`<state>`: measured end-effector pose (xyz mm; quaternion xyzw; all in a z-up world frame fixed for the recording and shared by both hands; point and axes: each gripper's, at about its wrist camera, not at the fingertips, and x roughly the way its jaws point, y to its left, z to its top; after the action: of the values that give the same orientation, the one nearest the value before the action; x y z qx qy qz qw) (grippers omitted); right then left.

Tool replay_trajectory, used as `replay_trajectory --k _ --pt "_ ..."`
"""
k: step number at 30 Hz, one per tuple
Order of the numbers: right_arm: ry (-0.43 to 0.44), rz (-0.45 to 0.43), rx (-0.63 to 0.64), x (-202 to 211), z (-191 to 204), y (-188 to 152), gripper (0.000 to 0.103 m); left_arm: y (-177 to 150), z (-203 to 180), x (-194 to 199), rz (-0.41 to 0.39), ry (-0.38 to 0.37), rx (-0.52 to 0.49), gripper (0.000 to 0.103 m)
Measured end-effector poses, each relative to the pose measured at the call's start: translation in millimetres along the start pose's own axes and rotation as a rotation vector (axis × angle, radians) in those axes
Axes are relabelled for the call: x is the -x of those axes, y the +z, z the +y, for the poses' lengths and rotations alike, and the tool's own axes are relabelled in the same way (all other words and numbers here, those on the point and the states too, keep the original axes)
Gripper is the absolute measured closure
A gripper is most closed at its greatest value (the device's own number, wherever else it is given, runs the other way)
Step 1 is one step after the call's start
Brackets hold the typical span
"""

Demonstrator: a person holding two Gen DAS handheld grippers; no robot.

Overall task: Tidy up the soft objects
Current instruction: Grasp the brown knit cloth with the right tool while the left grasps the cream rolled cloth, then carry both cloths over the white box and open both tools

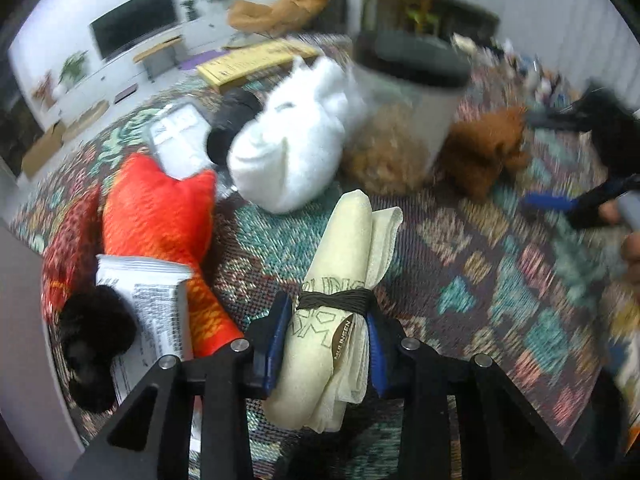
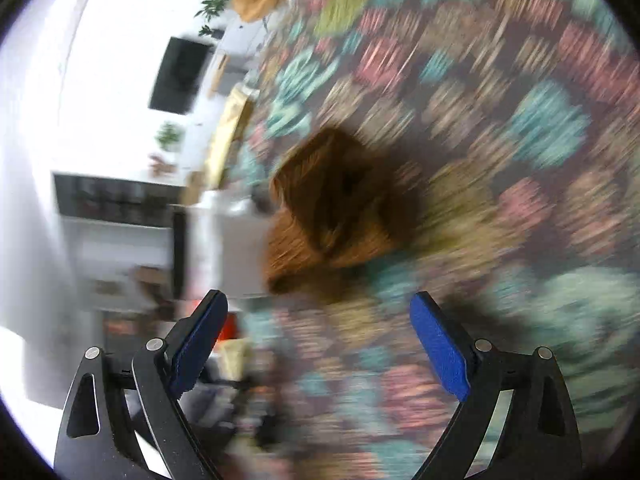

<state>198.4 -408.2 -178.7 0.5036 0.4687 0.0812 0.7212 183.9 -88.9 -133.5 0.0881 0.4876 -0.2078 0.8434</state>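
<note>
My left gripper [image 1: 329, 340] is clamped on the rolled cloth [image 1: 348, 280]; bare rug [image 1: 480, 280] lies open toward three o'clock. My right gripper [image 2: 320, 344] gapes empty, brown plush toy [image 2: 340, 208] at twelve o'clock.

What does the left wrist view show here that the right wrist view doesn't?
Left wrist only: the left gripper shut on a rolled cream cloth, plus a white plush, an orange plush and a clear jar. Right wrist only: the right gripper's jaws open and empty. Both: the brown plush on the patterned cloth.
</note>
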Motion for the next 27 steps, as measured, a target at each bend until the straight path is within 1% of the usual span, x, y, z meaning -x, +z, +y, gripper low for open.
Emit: replay_trajectory --k 1,2,3,4,5,6,7,8,11,13,14,16,17,18,19,20,21,22,23,25,26,27 --pt "-0.019 -0.011 -0.022 -9.4 1.3 4.5 0.009 -0.5 3.3 8.4 -0.024 -0.007 0.030 0.069" --pt "-0.034 -0.030 -0.076 -21.6 -1.9 12.0 0.009 -0.6 6.2 15.3 -0.041 -0.014 0.054 0.069" --pt "-0.009 -0.042 -0.109 -27.7 -3.9 15.8 0.011 1.3 7.4 20.7 -0.051 -0.021 0.070 0.069" --pt "0.006 -0.073 -0.116 -30.8 -0.5 21.1 0.038 0.8 10.8 30.3 -0.070 -0.038 0.095 0.069" --pt "-0.044 -0.058 -0.088 -37.9 5.4 27.3 0.066 0.7 14.1 37.2 -0.082 -0.047 0.110 0.069" --pt "-0.063 -0.052 -0.056 -43.6 11.4 32.8 0.065 2.3 17.5 43.4 -0.092 -0.052 0.122 0.069" --pt "-0.081 -0.066 -0.038 -43.8 16.7 36.5 0.066 2.9 21.7 51.8 -0.105 -0.058 0.133 0.069" --pt "-0.095 -0.089 -0.015 -40.7 23.2 39.6 0.066 2.6 26.7 62.5 -0.124 -0.064 0.144 0.069" --pt "-0.121 -0.191 0.115 -17.3 56.3 45.3 0.066 1.5 45.9 91.3 -0.175 -0.077 0.184 0.069" --pt "-0.145 -0.259 0.237 1.0 92.3 44.7 0.066 -5.5 62.7 114.1 -0.214 -0.082 0.219 0.069" --pt "-0.157 -0.288 0.319 10.0 118.0 39.5 0.066 -9.5 70.8 123.8 -0.228 -0.083 0.234 0.069" --pt "-0.165 -0.312 0.443 20.3 156.3 25.8 0.066 -21.0 89.6 145.6 -0.256 -0.082 0.275 0.069" --pt "-0.159 -0.312 0.509 25.7 177.6 13.5 0.065 -30.9 102.2 158.5 -0.269 -0.072 0.301 0.069" --pt "-0.143 -0.296 0.590 24.2 207.3 -8.1 0.065 -42.1 115.9 171.3 -0.282 -0.056 0.327 0.069" --pt "-0.127 -0.279 0.634 22.2 222.7 -24.1 0.065 -50.1 124.5 179.7 -0.288 -0.039 0.340 0.069" --pt "-0.101 -0.252 0.681 19.4 239.2 -44.9 0.065 -63.9 138.0 192.1 -0.296 -0.005 0.360 0.069" --pt "-0.062 -0.204 0.723 11.8 254.1 -75.9 0.065 -79.7 151.9 203.6 -0.299 0.035 0.381 0.069" --pt "-0.031 -0.156 0.752 1.0 266.0 -99.9 0.065 -90.2 160.3 209.6 -0.297 0.058 0.396 0.069" --pt "0.010 -0.083 0.786 -14.9 280.6 -134.4 0.065 -108.3 174.6 219.2 -0.291 0.090 0.427 0.069" --pt "0.072 0.031 0.826 -38.6 296.9 -188.2 0.065 -138.6 196.9 232.6 -0.277 0.142 0.480 0.069" --pt "0.112 0.110 0.848 -56.3 307.9 -224.8 0.065 -157.5 206.1 241.5 -0.266 0.183 0.503 0.068" --pt "0.138 0.166 0.860 -69.0 312.9 -250.3 0.065 -173.9 214.8 246.5 -0.257 0.224 0.518 0.068"
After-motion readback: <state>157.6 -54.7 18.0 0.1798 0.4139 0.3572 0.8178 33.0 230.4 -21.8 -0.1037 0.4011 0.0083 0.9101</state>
